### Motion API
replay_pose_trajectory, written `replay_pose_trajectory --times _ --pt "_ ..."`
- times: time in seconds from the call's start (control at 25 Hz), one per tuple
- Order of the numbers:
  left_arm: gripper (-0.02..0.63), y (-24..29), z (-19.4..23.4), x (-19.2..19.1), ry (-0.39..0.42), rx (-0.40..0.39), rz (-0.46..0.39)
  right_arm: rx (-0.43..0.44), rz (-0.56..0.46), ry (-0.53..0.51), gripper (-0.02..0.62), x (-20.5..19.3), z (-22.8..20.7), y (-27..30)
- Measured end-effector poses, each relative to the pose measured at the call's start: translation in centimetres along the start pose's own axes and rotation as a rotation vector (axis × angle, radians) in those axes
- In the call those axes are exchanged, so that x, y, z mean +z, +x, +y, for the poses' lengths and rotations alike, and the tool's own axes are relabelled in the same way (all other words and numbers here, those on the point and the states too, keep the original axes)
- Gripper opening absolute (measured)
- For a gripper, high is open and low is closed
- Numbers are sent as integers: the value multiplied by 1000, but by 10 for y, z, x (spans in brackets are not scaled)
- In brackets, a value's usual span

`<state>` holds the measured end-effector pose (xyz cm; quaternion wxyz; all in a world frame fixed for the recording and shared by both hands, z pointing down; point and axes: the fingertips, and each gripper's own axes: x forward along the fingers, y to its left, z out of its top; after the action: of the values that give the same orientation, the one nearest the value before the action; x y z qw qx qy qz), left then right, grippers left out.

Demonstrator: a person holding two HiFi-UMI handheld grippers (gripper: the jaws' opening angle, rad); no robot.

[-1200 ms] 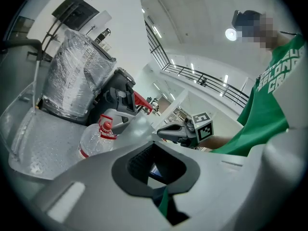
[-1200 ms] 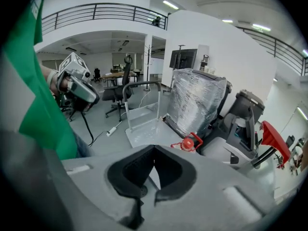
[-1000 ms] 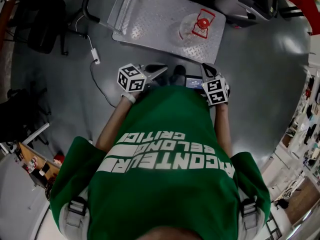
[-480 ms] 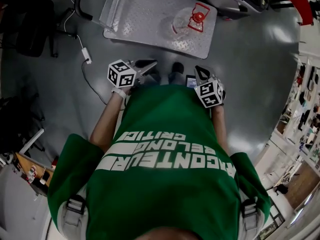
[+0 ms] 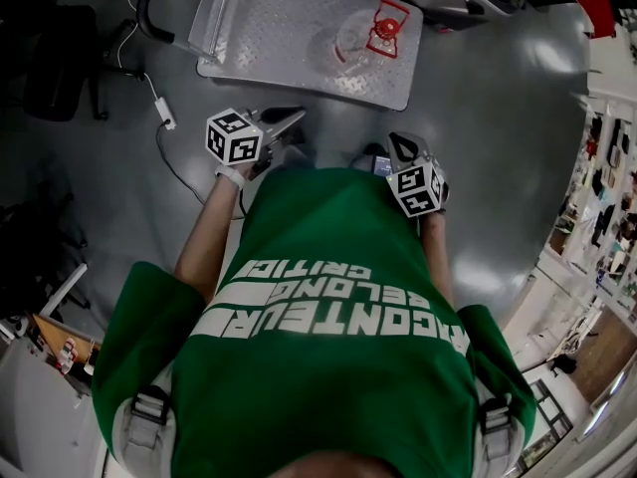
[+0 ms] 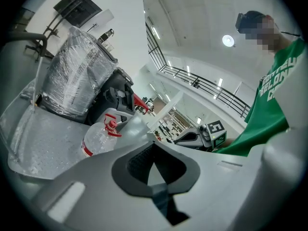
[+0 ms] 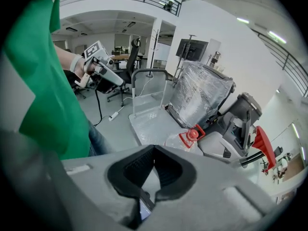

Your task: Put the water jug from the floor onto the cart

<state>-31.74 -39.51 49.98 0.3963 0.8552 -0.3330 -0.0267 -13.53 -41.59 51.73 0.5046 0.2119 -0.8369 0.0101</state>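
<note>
Left gripper and right gripper are drifting sideways since a second ago, just short of the cart, both clenched and empty; the water jug is sitting on the cart, apart from them.

Right gripper has its jaws pressed together, nothing between them. Just past the tips, the red-capped water jug rests on the cart.

"RACONTEUR BELONG CRITIC" on green shirt
</note>
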Motion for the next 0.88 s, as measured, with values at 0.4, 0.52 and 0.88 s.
replay_pose_trajectory --times 0.4,0.52,0.88 --pt "12 24 -22 -16 7 -26 49 -13 -7 29 -7 -22 -6 -6" --pt "12 35 -29 -17 5 -25 52 -10 -14 43 -7 -30 -11 -10" --pt "14 78 -52 -26 12 -46 98 -16 -46 107 -8 -58 -33 -16"
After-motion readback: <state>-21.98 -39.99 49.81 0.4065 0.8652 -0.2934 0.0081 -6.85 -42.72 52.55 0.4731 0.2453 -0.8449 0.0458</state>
